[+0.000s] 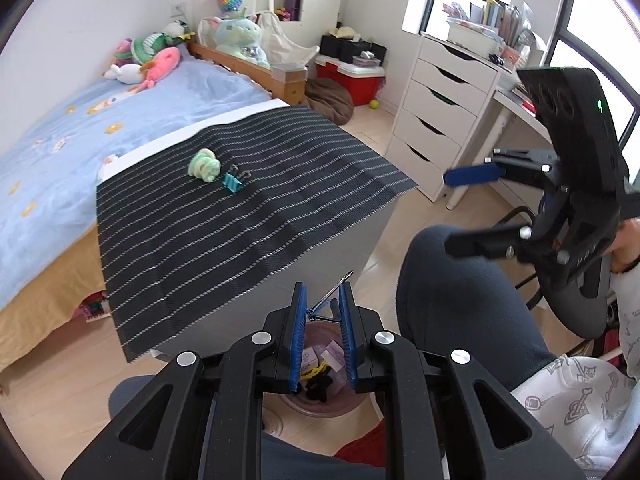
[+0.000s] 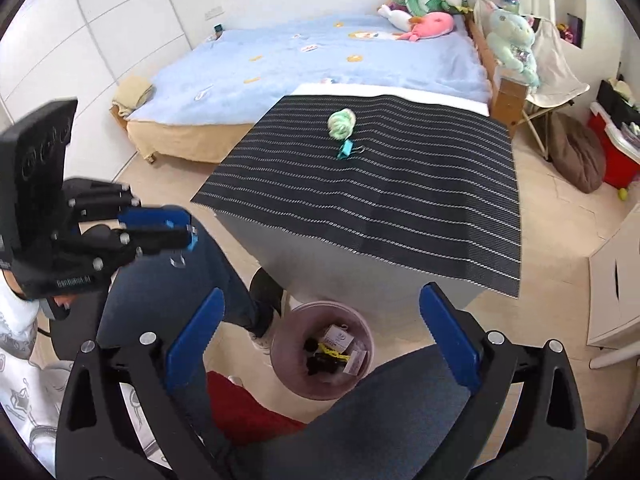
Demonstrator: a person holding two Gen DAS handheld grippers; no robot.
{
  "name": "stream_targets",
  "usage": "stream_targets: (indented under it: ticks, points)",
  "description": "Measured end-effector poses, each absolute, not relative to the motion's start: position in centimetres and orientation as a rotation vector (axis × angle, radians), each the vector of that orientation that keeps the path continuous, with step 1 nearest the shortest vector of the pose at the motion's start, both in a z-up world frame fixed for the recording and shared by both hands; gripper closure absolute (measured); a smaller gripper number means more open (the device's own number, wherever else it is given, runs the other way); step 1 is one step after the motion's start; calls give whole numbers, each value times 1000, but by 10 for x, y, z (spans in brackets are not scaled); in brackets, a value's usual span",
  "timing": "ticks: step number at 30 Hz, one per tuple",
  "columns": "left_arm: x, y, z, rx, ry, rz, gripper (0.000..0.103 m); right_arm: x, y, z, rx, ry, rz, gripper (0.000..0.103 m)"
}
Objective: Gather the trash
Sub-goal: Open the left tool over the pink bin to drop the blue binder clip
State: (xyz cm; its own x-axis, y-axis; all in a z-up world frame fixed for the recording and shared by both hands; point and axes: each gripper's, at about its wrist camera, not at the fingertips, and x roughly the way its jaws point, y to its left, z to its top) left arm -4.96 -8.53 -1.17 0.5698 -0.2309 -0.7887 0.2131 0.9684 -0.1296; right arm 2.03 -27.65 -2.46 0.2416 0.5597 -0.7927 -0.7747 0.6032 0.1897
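My left gripper (image 1: pixel 323 300) is shut on a binder clip (image 1: pixel 326 312) and holds it over the pink trash bin (image 1: pixel 320 412) on the floor; the gripper also shows in the right wrist view (image 2: pixel 188 232). The bin (image 2: pixel 288 380) holds several bits of trash. My right gripper (image 2: pixel 322 312) is open and empty above the bin; in the left wrist view it is off to the right (image 1: pixel 448 212). On the striped mat (image 2: pixel 400 192) lie a green crumpled wad (image 2: pixel 341 123) and a teal binder clip (image 2: pixel 345 149); both also show in the left wrist view, the wad (image 1: pixel 205 165) and the clip (image 1: pixel 233 182).
The mat covers a grey-white table (image 2: pixel 304 256) beside a bed (image 2: pixel 320 60) with plush toys. A white drawer unit (image 1: pixel 440 108) and a desk stand to the right. The person's legs (image 1: pixel 460 300) and a red cushion (image 2: pixel 240 408) flank the bin.
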Motion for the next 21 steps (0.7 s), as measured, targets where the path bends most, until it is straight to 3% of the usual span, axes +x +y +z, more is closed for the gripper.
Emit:
stream_targets:
  ticks: [7,10,12,13,15,21]
  points:
    - [-45,-97,-15,2,943,-288,86,25,-287,-24,-240,956,904,6]
    - [-43,-98,-18,2,952,-292,78,26,-288,-25,-235,960,902,7]
    - [-43,-97,-20,-5,953,-284,44,27,-288,-25,-234,961,900,6]
    - [-43,-96,-20,-10,951,-276,38,27,-288,-25,-233,960,899,6]
    - [-43,-94,-21,-13,943,-250,17,28,-288,-24,-229,959,897,6]
    - [-42,-84,-20,-4,907,-144,8,29,-287,-25,-221,957,893,6]
